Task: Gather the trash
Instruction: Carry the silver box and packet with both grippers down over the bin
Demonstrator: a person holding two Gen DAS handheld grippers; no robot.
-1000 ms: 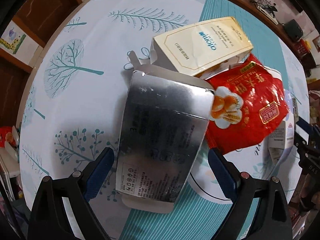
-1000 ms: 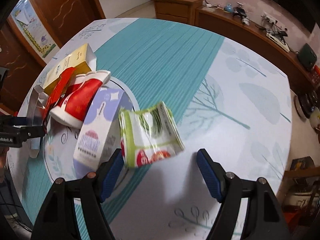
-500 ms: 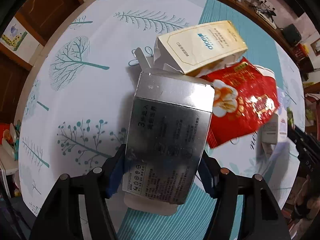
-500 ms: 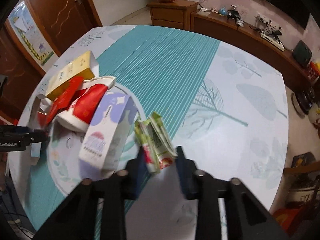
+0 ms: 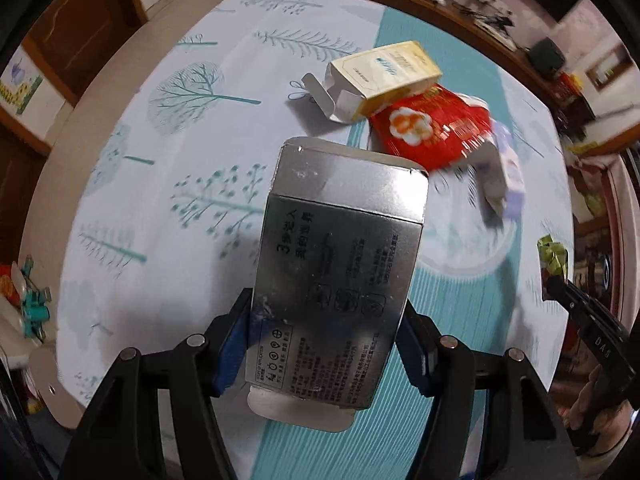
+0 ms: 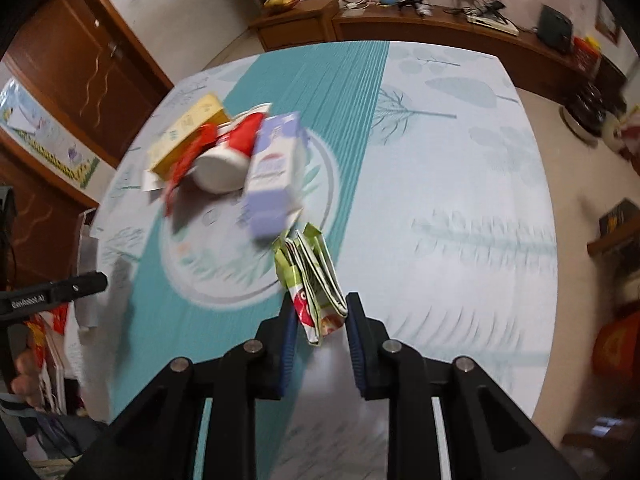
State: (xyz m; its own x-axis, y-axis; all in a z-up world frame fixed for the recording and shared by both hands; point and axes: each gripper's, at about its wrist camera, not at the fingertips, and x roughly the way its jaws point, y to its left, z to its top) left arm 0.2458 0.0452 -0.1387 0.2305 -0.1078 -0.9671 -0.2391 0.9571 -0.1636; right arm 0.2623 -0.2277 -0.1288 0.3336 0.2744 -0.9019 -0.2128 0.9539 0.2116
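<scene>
Two pieces of trash are in my grip and clear of the table. My left gripper (image 5: 326, 354) clamps the shiny silver cardboard box (image 5: 340, 272) by its long sides near the bottom flap, so it hangs steadily. My right gripper (image 6: 320, 338) pinches the crumpled green and white wrapper (image 6: 314, 280), squashed flat between the pads. The yellow carton (image 5: 386, 74), red foil packet (image 5: 434, 130) and lilac box (image 6: 272, 172) lie heaped on the tree-print tablecloth (image 5: 180, 128), awaiting collection.

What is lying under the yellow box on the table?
The yellow box rests partly on a red wrapper, and a white cup lies beside it. How far the wrapper reaches under the box is hidden.
</scene>
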